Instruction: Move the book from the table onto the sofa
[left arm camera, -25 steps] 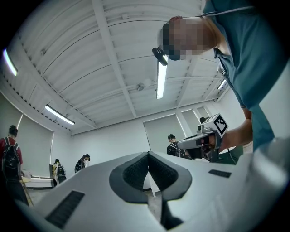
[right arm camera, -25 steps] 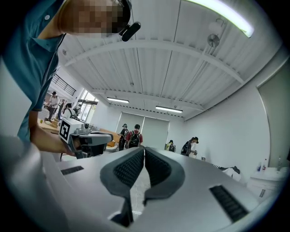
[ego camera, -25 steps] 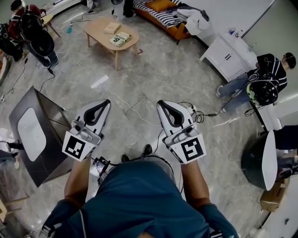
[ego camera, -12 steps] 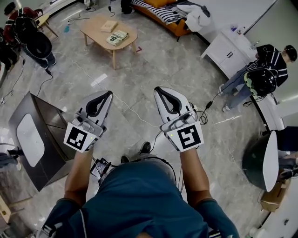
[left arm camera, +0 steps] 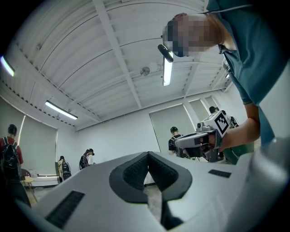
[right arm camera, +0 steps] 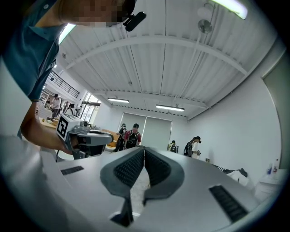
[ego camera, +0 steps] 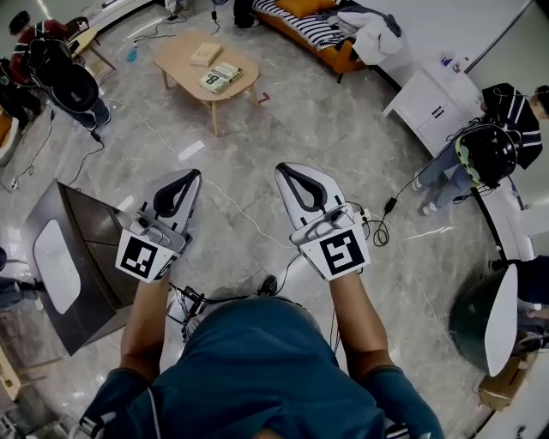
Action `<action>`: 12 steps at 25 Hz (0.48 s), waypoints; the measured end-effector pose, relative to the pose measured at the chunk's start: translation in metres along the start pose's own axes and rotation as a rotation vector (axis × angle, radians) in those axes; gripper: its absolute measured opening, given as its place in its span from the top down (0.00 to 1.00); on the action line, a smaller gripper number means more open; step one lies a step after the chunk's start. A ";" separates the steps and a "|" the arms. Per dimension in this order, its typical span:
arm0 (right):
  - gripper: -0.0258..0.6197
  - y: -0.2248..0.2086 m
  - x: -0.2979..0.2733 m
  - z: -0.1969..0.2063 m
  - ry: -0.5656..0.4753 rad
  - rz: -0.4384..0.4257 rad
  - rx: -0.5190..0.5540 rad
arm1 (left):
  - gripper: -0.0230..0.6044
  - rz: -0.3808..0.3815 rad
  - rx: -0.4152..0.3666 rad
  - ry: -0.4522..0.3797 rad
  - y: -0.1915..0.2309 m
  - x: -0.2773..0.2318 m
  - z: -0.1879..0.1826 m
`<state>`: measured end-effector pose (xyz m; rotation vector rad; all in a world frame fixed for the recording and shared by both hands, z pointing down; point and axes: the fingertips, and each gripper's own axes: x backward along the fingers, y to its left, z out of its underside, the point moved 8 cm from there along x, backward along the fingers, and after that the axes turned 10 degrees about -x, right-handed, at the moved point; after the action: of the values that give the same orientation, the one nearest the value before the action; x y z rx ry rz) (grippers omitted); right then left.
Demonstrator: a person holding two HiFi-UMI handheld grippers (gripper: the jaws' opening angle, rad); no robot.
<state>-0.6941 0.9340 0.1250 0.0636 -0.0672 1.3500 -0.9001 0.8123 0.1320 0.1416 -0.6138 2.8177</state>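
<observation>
Since a second ago, the left gripper (ego camera: 190,177) and the right gripper (ego camera: 285,169) have been brought a little higher in the head view. The sofa (ego camera: 302,21) and the white cabinet (ego camera: 433,99) have been carried slightly toward the right edge, while the table (ego camera: 178,62) is kept at much the same place near the top.

Most of that view is filled by a grey marbled floor (ego camera: 326,129), which is crossed by a thin white cable (ego camera: 244,206). At the left edge a dark square panel (ego camera: 90,231) with a white oval patch is stood on the floor. The sofa, orange and covered by a striped throw, is found at the top edge, with white clothing (ego camera: 373,39) heaped on its right end. The low wooden table is placed to the left of the sofa, apart from it. The white cabinet is set at the upper right, and a person in a striped top (ego camera: 506,120) is seen near it.

Both grippers are held side by side above the floor, well apart from the table, with their tips turned toward the top of the view. In the left gripper view the jaws of the left gripper (left arm camera: 147,154) are shown pressed together with nothing between them. In the right gripper view the jaws of the right gripper (right arm camera: 143,148) are likewise closed on nothing.

The book (ego camera: 220,77), white and green, is laid on the right half of the table, and a flat tan item (ego camera: 204,54) is set just beside it.
</observation>
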 end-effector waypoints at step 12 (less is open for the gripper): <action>0.94 -0.041 -0.075 0.017 0.014 0.042 -0.011 | 0.96 0.050 0.035 -0.009 0.063 -0.049 0.053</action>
<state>-0.6702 0.8504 0.1352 0.0433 -0.0645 1.3921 -0.8676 0.7241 0.1482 0.1476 -0.5783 2.8783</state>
